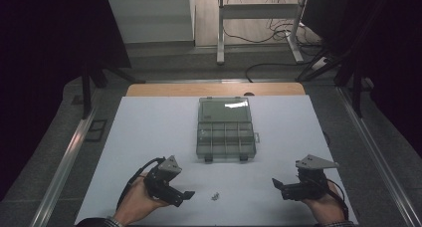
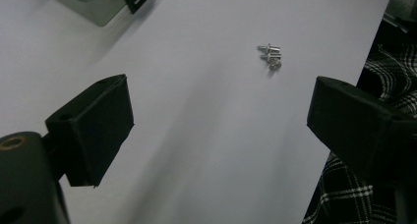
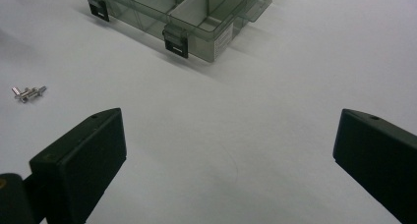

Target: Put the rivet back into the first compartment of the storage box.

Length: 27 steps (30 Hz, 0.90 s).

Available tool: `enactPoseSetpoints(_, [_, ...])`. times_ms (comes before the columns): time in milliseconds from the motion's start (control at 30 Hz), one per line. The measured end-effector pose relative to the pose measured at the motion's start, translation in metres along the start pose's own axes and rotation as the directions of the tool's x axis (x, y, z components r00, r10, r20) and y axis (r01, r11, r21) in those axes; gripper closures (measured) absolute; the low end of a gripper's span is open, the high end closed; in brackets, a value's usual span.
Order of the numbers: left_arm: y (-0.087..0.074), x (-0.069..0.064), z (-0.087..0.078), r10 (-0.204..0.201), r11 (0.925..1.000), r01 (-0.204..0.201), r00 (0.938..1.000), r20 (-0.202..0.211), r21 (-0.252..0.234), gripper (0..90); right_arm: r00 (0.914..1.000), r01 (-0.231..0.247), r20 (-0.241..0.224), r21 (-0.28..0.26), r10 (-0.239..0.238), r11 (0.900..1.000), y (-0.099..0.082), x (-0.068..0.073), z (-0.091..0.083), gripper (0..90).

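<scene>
A small cluster of silver screws lies on the white table near its front edge, seen closer as screws and screws. My left gripper rests low just left of them, jaws apart with nothing between; in its own view the left gripper points at bare table short of the screws. My right gripper sits at the front right, also open and empty, aimed leftward; the right gripper frames bare table. A smoky clear compartment box stands open at the table's middle.
The box's two black latches face the front edge. The table's front edge and a plaid sleeve lie close by the left gripper. Beyond the far edge are desk legs and floor cables.
</scene>
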<state>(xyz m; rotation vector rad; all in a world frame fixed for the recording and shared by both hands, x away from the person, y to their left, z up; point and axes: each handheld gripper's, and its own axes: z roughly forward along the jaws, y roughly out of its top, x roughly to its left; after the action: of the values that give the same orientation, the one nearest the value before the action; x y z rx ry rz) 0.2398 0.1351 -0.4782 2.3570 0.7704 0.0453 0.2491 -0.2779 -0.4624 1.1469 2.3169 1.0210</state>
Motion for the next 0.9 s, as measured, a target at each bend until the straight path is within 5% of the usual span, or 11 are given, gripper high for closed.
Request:
enactPoseSetpoints(400, [0.017, -0.009, 0.028, 0.096, 0.9922, -0.100, 0.9938, 0.056, 0.075, 24.0, 1.0000, 0.006, -0.001, 0.005, -0.006, 1.0000, 0.000, 0.000, 0.000, 0.0])
enactPoseSetpoints(433, [0.018, -0.011, 0.032, 0.076, 0.9950, -0.079, 0.9953, 0.060, 0.061, 25.4, 1.0000, 0.006, -0.001, 0.005, -0.006, 1.0000, 0.000, 0.000, 0.000, 0.0])
enactPoseSetpoints(500, [0.021, -0.010, 0.035, 0.109, 0.9896, -0.115, 0.9916, 0.070, 0.087, 29.3, 1.0000, 0.005, -0.001, 0.006, -0.005, 1.0000, 0.000, 0.000, 0.000, 0.0])
enactPoseSetpoints(900, [0.030, -0.016, 0.052, 0.137, 0.9852, -0.148, 0.9834, 0.118, 0.087, 49.3, 1.0000, 0.007, -0.001, 0.006, -0.007, 1.0000, 0.000, 0.000, 0.000, 0.0])
